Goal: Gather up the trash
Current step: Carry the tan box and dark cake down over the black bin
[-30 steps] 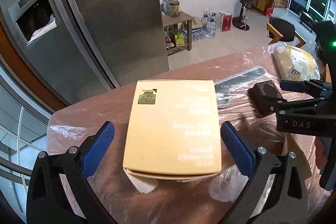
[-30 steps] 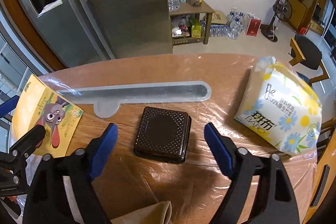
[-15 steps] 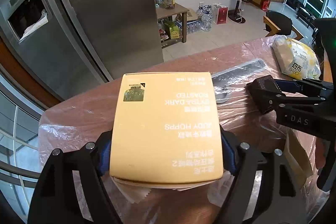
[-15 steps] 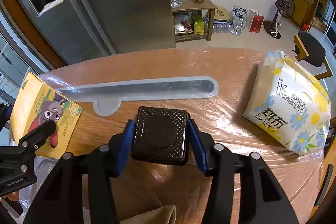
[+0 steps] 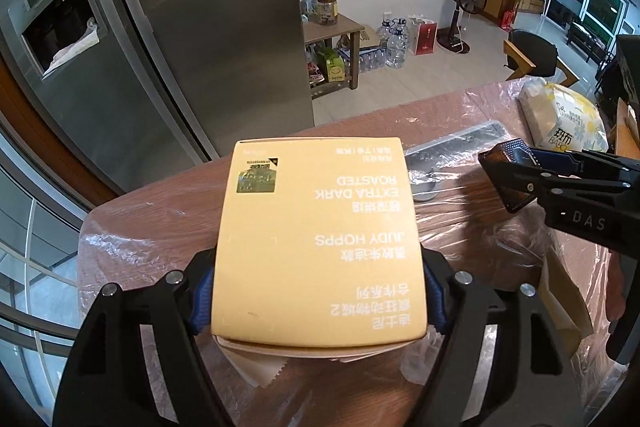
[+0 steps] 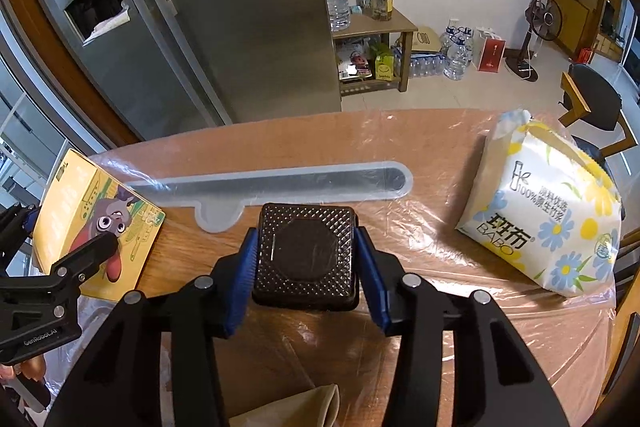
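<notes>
My left gripper (image 5: 318, 291) is shut on a yellow coffee box (image 5: 318, 243) and holds it above the plastic-covered wooden table (image 5: 160, 227). The box also shows at the left of the right wrist view (image 6: 92, 223), with a cartoon rabbit on its side. My right gripper (image 6: 306, 271) is shut on a black textured plastic container (image 6: 306, 251), lifted a little off the table. The container and right gripper also show at the right of the left wrist view (image 5: 508, 179).
A tissue pack (image 6: 548, 211) with yellow flowers lies at the table's right. A long grey inlay (image 6: 280, 183) runs across the table under the plastic film. A brown paper bag edge (image 6: 296, 407) sits near the front. A steel fridge (image 6: 220, 19) stands behind the table.
Both grippers went from open to shut, the left on the yellow box and the right on the black container. Both objects have since lifted slightly.
</notes>
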The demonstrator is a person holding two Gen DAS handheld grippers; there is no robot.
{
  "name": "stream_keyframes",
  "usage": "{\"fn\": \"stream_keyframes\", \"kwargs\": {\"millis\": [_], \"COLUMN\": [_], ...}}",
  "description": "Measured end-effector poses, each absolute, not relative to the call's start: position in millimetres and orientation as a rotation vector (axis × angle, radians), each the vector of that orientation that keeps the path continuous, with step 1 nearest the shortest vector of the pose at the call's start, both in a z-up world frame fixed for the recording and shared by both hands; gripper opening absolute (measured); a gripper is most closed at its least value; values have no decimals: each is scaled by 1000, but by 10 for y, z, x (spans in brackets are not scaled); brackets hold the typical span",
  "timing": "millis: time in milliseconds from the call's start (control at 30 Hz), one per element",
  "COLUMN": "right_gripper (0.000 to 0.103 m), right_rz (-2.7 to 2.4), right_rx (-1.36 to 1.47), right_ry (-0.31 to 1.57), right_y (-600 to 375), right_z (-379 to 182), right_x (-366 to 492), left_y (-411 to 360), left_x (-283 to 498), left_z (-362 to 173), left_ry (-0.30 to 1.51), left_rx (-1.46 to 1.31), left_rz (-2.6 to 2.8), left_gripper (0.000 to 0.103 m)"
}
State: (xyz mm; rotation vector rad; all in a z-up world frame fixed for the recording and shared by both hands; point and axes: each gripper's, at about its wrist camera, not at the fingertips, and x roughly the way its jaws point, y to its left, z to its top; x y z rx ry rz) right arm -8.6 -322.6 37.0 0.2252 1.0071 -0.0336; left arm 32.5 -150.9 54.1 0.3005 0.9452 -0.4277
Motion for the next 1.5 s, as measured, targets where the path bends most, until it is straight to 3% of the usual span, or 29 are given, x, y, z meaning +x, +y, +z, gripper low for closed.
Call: {"fn": "stream_keyframes", "kwargs": {"millis": [867, 1500], "right_gripper": [46, 46], "right_rz": [1, 124], "right_rx": [232, 206], "right_ry": [961, 845], "right_y": [-3201, -3125], "right_z": [578, 1044], "right_x": [-412, -1654], "left_y": [-1310, -994], "left_x": [-58, -1137], "left_z": [746, 1069], "left_ry": [894, 797], "left_rx": [263, 255], "left_rz": [-404, -401], "left_gripper": [77, 77]}}
